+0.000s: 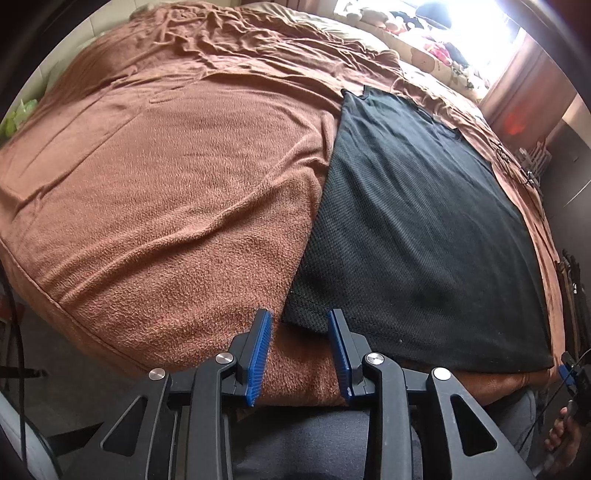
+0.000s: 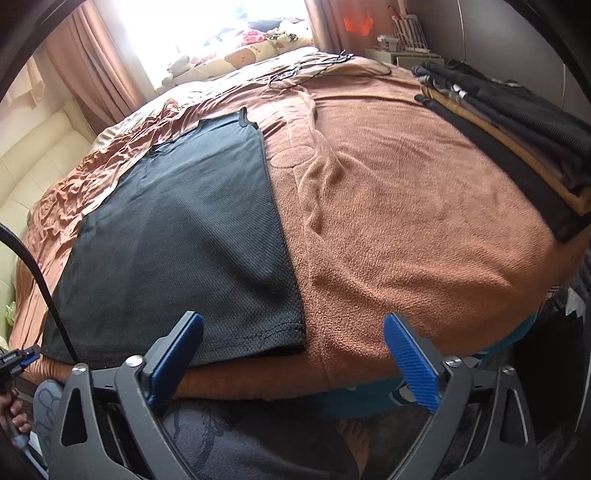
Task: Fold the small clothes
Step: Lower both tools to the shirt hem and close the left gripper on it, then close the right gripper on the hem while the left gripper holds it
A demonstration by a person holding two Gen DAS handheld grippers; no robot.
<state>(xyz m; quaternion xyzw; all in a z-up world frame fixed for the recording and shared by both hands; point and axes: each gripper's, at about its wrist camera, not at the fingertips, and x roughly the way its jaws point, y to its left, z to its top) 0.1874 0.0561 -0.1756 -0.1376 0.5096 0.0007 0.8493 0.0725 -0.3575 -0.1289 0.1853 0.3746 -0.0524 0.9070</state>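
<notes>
Sunlight is pouring through a curtained window at the far side of a bedroom, washing out the pillows below it. Most of both views is being filled by a bed under a brown fleece blanket.

One black mesh garment is lying flat on the blanket, its hem running along the near edge of the bed and its neckline pointing toward the window. To its left in the left wrist view, broad bare blanket is stretching away; to its right in the right wrist view, open blanket is reaching as far as one stack of folded clothes sitting at the far right edge of the bed.

The left gripper is hovering at the garment's near left corner, its two blue fingers standing narrowly apart, with the corner lying between their tips; whether they are touching cloth cannot be told. The right gripper is hanging over the near right corner, its two fingers spread wide and straddling the hem without pinching it.

A person's grey-clad legs are standing against the bed's near edge.
</notes>
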